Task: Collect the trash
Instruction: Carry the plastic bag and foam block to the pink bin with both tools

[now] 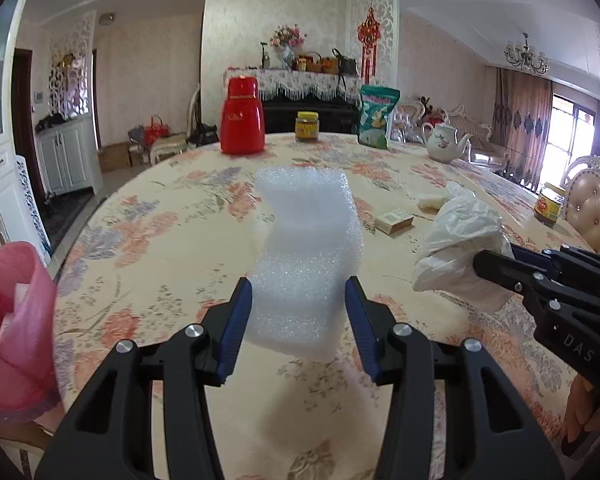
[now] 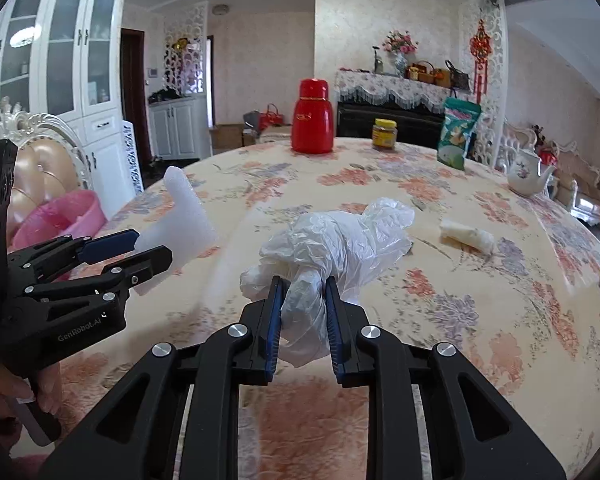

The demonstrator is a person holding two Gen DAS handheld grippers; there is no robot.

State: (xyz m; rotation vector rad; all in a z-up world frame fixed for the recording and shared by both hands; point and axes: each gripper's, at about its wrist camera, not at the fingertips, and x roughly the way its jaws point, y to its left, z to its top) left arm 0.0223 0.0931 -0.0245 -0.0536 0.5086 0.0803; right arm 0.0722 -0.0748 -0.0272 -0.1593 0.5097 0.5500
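My left gripper is shut on a white foam sheet and holds it above the floral tablecloth; it also shows in the right wrist view at the left. My right gripper is shut on a crumpled white plastic bag, lifted over the table; the bag shows in the left wrist view at the right. A pink bin stands at the table's left edge, also in the right wrist view. A small cardboard box and a white wrapper lie on the table.
A red thermos, a yellow-lidded jar, a green snack bag and a white teapot stand at the far side. Another jar is at the right edge. Chairs surround the table.
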